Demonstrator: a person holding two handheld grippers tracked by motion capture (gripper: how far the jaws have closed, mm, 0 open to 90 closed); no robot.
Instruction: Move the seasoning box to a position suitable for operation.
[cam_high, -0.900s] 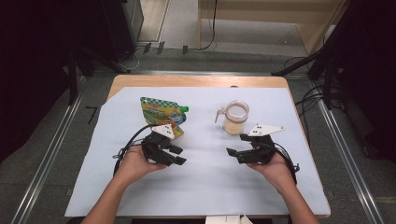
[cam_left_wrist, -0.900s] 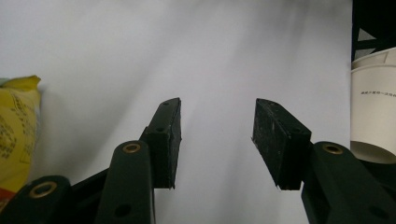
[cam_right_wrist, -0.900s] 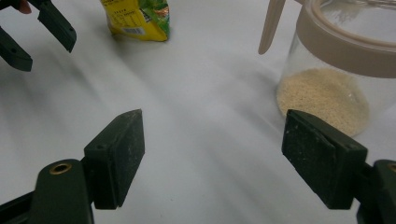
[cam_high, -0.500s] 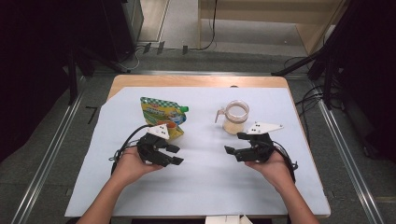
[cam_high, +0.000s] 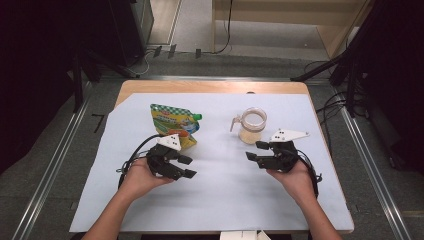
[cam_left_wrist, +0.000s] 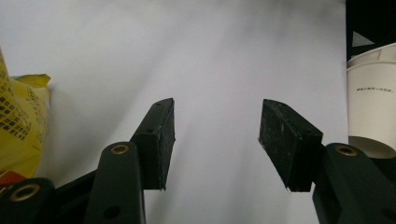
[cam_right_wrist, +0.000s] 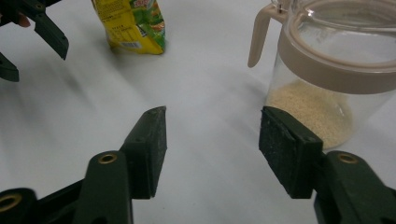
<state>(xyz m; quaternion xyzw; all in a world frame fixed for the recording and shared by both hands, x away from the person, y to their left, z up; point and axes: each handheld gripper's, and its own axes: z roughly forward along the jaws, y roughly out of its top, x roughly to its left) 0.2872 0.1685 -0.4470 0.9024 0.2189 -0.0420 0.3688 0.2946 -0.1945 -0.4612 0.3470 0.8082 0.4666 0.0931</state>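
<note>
both hands have drifted slightly nearer the person over the last second. left gripper (cam_high: 181, 166) and right gripper (cam_high: 258, 151) rest low on the worktop (cam_high: 220, 195), jaws apart and empty. beyond them, untouched, the pouch (cam_high: 174, 124) lies flat and the jar (cam_high: 251, 125) stands upright, so picking up hasn't started.

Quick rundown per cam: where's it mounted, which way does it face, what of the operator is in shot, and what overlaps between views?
High view: fixed above the person's side, looking forward and down on the table; both forearms, the left gripper and the right gripper show.
Left gripper view: rides the left gripper, looking along open jaws over white sheet; pouch at its left edge.
Right gripper view: rides the right gripper, facing the jar; the left gripper shows top left.
Shared: the pouch appears in all three; the jar in the high and right gripper views.
</note>
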